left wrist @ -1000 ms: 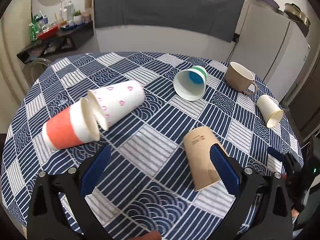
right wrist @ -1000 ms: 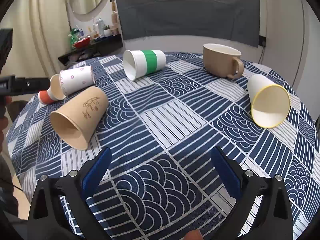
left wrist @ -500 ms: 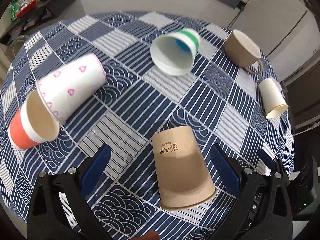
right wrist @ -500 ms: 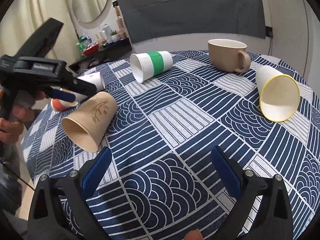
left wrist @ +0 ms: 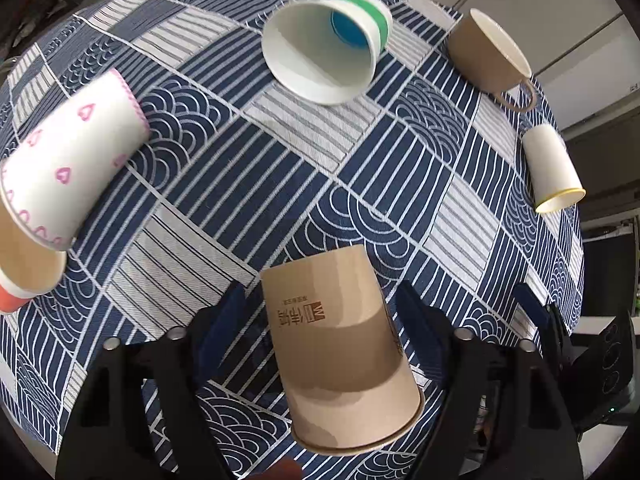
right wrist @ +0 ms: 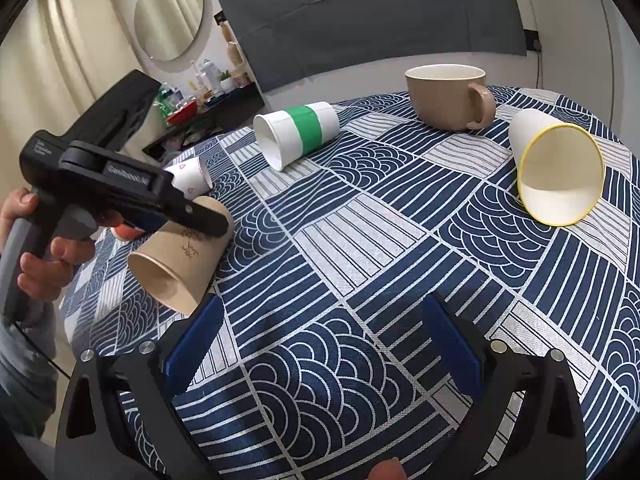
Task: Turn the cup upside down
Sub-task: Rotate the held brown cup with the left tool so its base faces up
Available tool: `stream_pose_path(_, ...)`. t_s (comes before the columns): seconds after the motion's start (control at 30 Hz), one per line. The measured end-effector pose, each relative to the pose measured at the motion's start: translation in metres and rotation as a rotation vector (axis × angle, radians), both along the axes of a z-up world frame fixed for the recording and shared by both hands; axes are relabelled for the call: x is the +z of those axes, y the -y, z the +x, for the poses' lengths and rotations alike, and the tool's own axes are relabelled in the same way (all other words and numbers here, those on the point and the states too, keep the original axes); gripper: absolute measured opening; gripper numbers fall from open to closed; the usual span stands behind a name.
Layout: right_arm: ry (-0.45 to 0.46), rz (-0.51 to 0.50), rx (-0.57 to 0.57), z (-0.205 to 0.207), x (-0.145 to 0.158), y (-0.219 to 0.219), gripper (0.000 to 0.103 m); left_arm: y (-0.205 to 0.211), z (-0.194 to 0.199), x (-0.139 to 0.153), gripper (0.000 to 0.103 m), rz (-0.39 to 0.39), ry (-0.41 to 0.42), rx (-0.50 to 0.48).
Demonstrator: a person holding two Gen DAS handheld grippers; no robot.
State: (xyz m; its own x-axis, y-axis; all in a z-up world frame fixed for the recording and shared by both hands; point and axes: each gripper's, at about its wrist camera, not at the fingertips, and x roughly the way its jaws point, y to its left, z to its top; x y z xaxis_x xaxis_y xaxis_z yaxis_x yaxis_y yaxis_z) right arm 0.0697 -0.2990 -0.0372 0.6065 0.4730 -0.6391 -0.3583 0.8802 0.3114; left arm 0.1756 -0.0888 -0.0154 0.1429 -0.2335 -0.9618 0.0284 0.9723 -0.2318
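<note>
Brown paper cup (left wrist: 340,356) lies on its side on the tabletop (left wrist: 280,184), between the blue pads of the left gripper (left wrist: 324,320); jaws apart, a gap showing on each side of the cup wall. Printing on the cup: a small logo block plus characters, upside down in the left wrist view, too small to read. In the right wrist view the same cup (right wrist: 180,256) shows a line drawing on its side, mouth toward the camera, near the tabletop's left edge.

Right gripper (right wrist: 320,344): jaws apart, nothing between them, patterned cloth below. White lettering on the left gripper's body is blurred, unreadable.

Surface: round tabletop under a navy-and-white cloth of stripes and wave scales. Also lying on their sides: green-banded cup (left wrist: 328,48), pink-heart cup (left wrist: 68,168), orange cup (left wrist: 16,284), yellow-rimmed cup (left wrist: 554,168). Tan mug (right wrist: 448,96) stands upright.

Room: round mirror (right wrist: 170,24), dark panel (right wrist: 372,12), cluttered shelf (right wrist: 200,104), curtain at left.
</note>
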Motion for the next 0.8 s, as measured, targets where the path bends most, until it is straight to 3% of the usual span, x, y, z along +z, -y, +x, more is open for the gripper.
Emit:
stream_pose_path(0.07, -0.004, 0.004, -0.004, 0.001, 0.0, 0.001, 0.095, 0.0, 0.002, -0.004, 0.064, -0.023, -0.024, -0.004)
stream_pose_path(0.27, -0.024, 0.028, -0.015, 0.004, -0.002, 0.005, 0.095, -0.007, 0.003, 0.009, 0.063, -0.013, 0.045, 0.012)
stream_pose_path(0.57, -0.027, 0.03, -0.002, 0.005, -0.003, 0.003, 0.095, -0.015, -0.012, 0.048, 0.061, 0.191, 0.391, 0.029)
stream_pose_path(0.8, -0.027, 0.03, -0.002, 0.004, -0.003, 0.003, 0.095, -0.001, -0.037, 0.052, 0.061, 0.396, 0.646, 0.057)
